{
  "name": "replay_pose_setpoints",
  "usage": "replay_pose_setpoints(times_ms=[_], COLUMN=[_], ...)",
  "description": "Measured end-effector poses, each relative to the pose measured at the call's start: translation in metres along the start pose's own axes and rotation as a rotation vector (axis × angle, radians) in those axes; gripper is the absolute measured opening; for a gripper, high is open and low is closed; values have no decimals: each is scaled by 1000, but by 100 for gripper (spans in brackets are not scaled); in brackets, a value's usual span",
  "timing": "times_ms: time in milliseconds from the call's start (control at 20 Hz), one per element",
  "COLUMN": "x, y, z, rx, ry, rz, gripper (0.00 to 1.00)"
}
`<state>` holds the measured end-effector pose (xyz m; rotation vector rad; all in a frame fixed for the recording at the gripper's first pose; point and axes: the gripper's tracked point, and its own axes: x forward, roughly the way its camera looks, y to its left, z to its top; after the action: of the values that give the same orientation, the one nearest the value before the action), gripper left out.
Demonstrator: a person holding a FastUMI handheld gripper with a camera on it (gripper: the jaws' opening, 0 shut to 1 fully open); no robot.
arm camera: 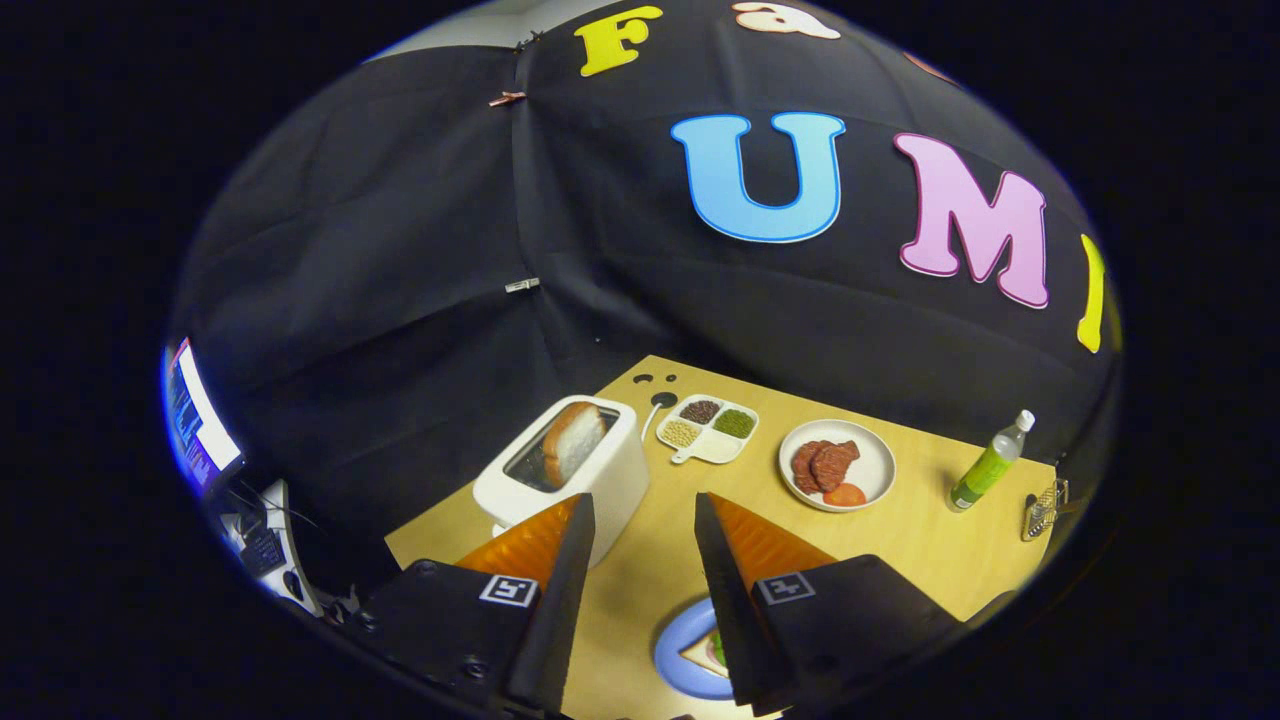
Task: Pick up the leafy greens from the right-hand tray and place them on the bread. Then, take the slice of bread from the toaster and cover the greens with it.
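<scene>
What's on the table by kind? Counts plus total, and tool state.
Toaster with bread slice: 1
Plates: 2, white with meat, blue
Divided tray: 1
Bottle: 1
Total: 5
Tool: open, holding nothing, above the table.

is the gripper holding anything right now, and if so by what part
Nothing is held. The gripper is open, with bare table in the gap between its fingers; the bread slice sits in the toaster.
</scene>
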<state>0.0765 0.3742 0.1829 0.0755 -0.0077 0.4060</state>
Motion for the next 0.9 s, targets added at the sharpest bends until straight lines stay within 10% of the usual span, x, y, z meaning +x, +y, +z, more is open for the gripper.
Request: replay_pose_setpoints(times_ms=[900], x=[172], y=[63], z=[-18], rx=[-43], ry=[122], rz=[-165], gripper=[65])
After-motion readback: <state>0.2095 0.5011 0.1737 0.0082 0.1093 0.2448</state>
